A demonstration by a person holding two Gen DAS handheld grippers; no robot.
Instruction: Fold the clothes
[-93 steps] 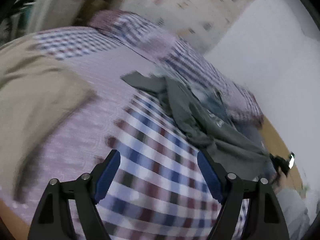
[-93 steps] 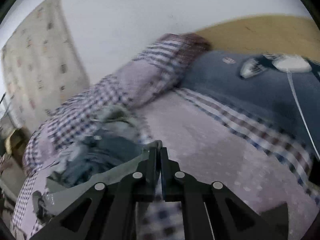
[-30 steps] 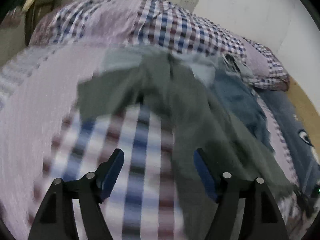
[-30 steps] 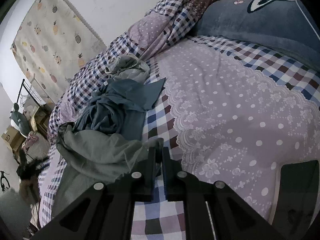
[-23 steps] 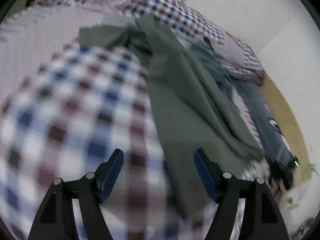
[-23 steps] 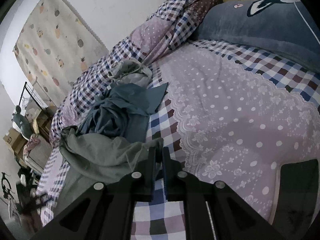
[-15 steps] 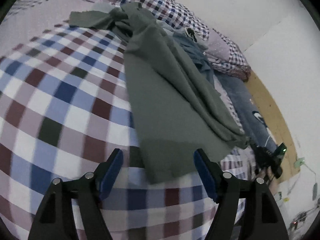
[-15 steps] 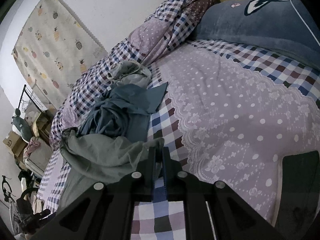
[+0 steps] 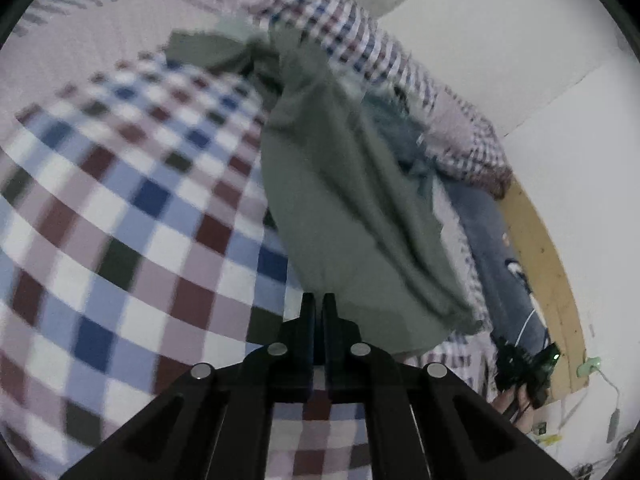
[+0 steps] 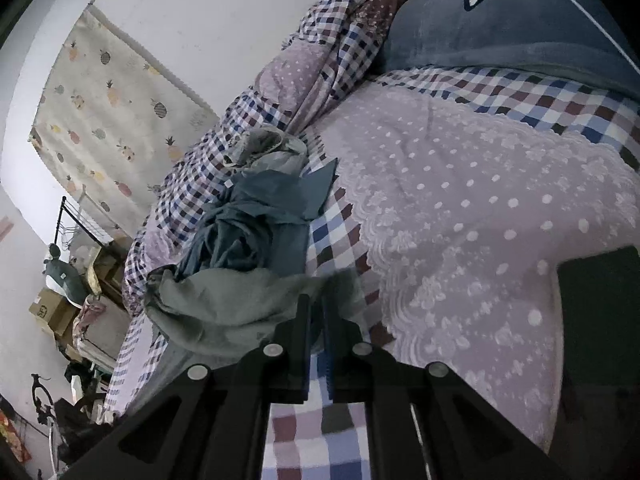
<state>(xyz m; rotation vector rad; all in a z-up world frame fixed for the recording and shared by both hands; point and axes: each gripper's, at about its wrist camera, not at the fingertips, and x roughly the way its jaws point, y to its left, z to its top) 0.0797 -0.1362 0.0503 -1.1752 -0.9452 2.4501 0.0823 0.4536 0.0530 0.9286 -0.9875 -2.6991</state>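
In the left wrist view, our left gripper (image 9: 315, 304) has its jaws clenched on the near hem of the grey-green garment (image 9: 340, 184), at one bottom corner of it as far as we can judge. The garment lies on the bed (image 9: 120, 208), over the checked bedsheet. Its long axis runs away from us, from the near edge of the bed toward the bunched quilt (image 9: 360, 40) at the far edge. Its far end is crumpled, and we cannot tell if that end is the collar. The right gripper (image 9: 524, 364) is small here, near the right edge of the bed, where the other corner of the hem reaches.

In the right wrist view, the right gripper (image 10: 316, 312) has its jaws closed on a corner of the same garment (image 10: 224, 304). From here the cloth bunches to the left, and the blue garments (image 10: 256, 220) lie in a heap just behind it, touching it.

To do this step well, we think both grips should stay firm while we pull the two corners apart, so the hem becomes a straight line. Then we lift and drag the garment toward the near edge, away from the blue heap, and lay it flat before any fold. If one corner slips, the cloth will fall crooked.
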